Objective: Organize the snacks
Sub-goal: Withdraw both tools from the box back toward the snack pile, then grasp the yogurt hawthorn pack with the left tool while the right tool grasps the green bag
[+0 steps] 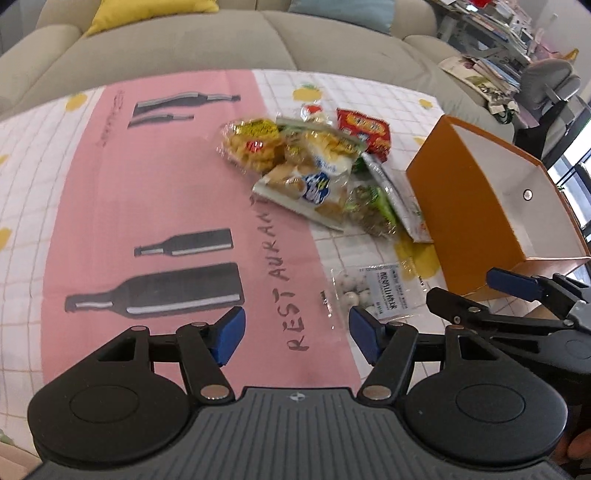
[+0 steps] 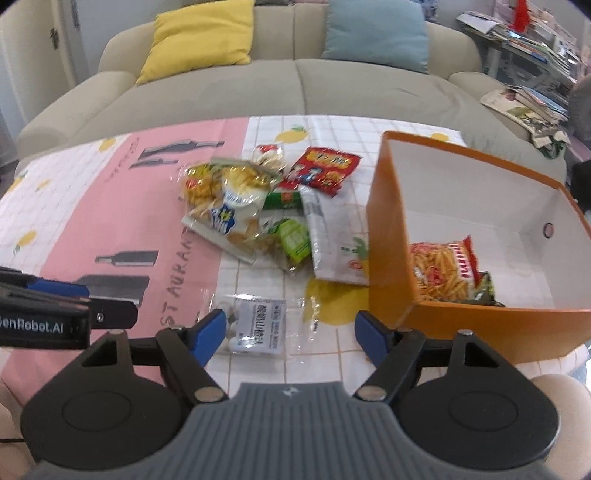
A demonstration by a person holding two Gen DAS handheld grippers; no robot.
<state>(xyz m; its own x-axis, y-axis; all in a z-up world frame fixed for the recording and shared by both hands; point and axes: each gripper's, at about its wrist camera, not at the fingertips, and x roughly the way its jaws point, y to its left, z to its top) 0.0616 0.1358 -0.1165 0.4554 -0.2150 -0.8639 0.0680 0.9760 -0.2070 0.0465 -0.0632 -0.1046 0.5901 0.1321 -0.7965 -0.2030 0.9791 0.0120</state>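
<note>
A heap of snack bags (image 1: 314,166) (image 2: 240,206) lies mid-table: a red packet (image 2: 321,170), a white and blue crisp bag (image 2: 229,221), a green packet (image 2: 291,240) and a flat white pouch (image 2: 332,240). A clear packet of white balls (image 1: 373,291) (image 2: 255,325) lies apart, nearer me. To the right stands the orange box (image 1: 461,206) (image 2: 388,240), holding a red bag of fries (image 2: 443,269) and a dark green packet (image 2: 484,291). My left gripper (image 1: 295,332) is open over the pink cloth, nothing between its fingers. My right gripper (image 2: 291,332) is open above the clear packet, pads not pressing it.
A pink and white checked tablecloth (image 1: 147,192) covers the table. Behind it is a beige sofa (image 2: 295,85) with a yellow cushion (image 2: 199,37) and a blue cushion (image 2: 376,29). Stacked magazines (image 2: 524,107) and shelves are at the far right. The two grippers sit side by side.
</note>
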